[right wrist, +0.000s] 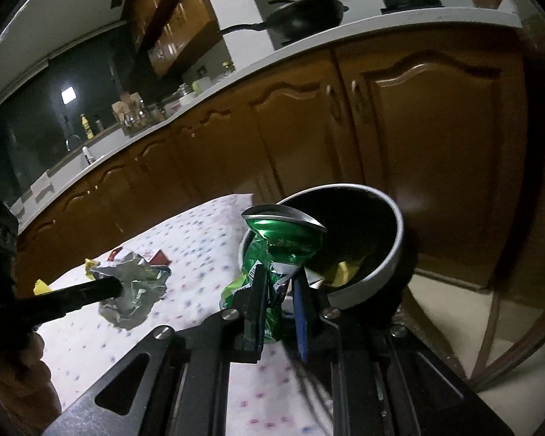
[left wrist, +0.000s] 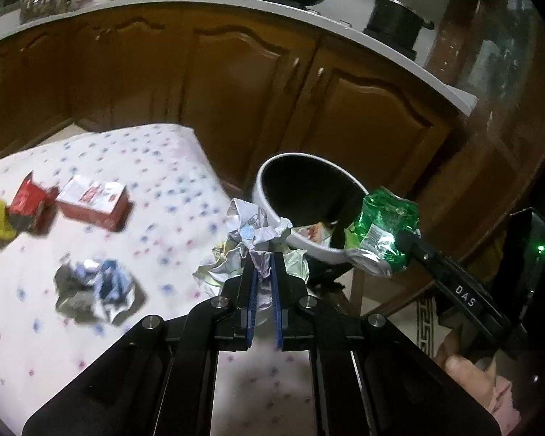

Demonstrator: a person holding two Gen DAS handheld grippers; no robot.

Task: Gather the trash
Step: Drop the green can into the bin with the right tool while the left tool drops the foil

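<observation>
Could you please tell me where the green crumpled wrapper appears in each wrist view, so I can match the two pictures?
Left wrist view: the green wrapper is right of centre, held by the right hand-held gripper at the bin's near rim.
Right wrist view: it is at centre, clamped in that gripper, in front of the bin.
Shared landmark: the white-rimmed bin beside the dotted tablecloth.

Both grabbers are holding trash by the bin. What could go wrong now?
1. The green wrapper hangs over the bin rim, so it might drop outside onto the floor.
2. The left gripper pinches only a corner of the crumpled foil; it could slip out.
3. Both grippers crowd the bin and might bump.
</observation>
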